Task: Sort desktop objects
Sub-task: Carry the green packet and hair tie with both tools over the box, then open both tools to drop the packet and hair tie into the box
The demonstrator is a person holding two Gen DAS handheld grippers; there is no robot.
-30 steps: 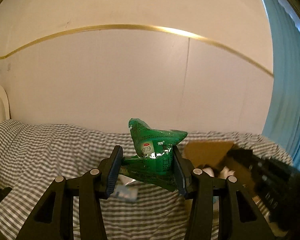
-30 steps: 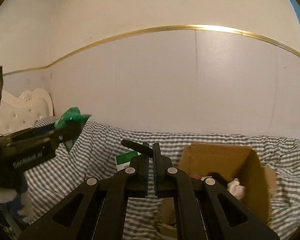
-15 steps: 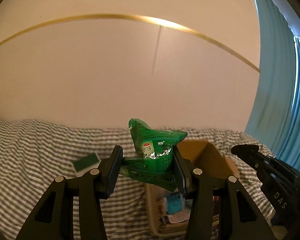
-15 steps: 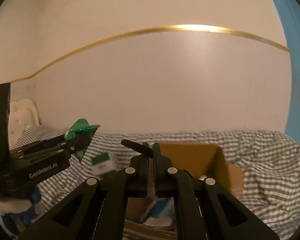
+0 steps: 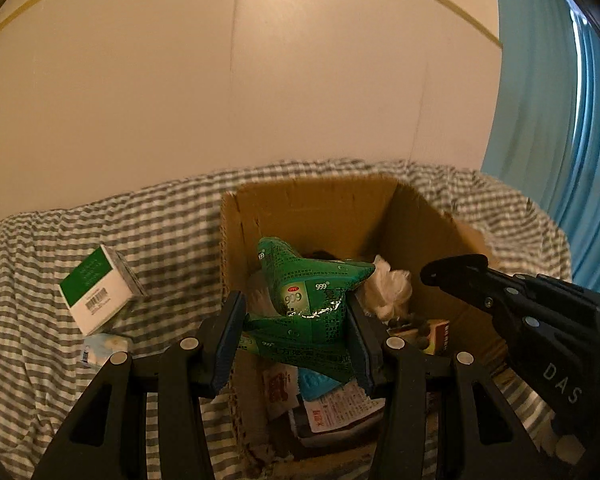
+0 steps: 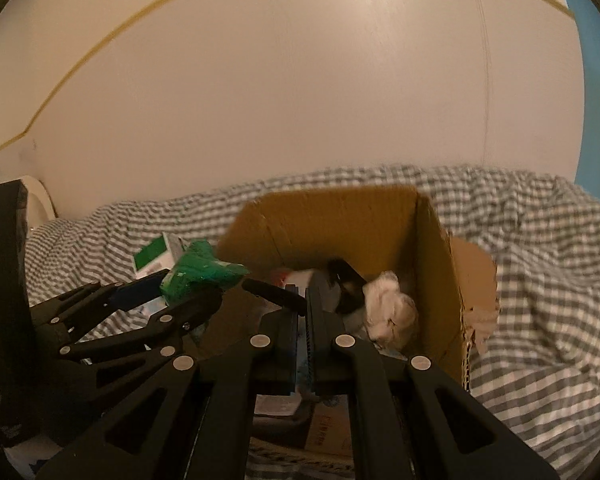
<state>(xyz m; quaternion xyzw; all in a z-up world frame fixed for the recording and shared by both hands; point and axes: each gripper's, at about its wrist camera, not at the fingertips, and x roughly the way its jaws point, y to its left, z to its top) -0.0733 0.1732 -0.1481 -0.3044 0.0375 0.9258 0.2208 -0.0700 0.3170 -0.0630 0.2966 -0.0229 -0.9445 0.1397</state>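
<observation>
Left hand-held gripper [image 5: 296, 340]: half open, clamped on green packets [image 5: 308, 300] above the box [image 5: 312, 208].
Right hand-held gripper [image 6: 302, 336]: fully closed, empty.
Packets: light, crinkly, slippery foil; best pinched mid-bundle.

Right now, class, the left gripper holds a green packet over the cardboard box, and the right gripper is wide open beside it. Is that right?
Not quite. The right gripper is shut and empty, as the right wrist view shows. The left gripper does hold the green packet over the cardboard box.
</observation>
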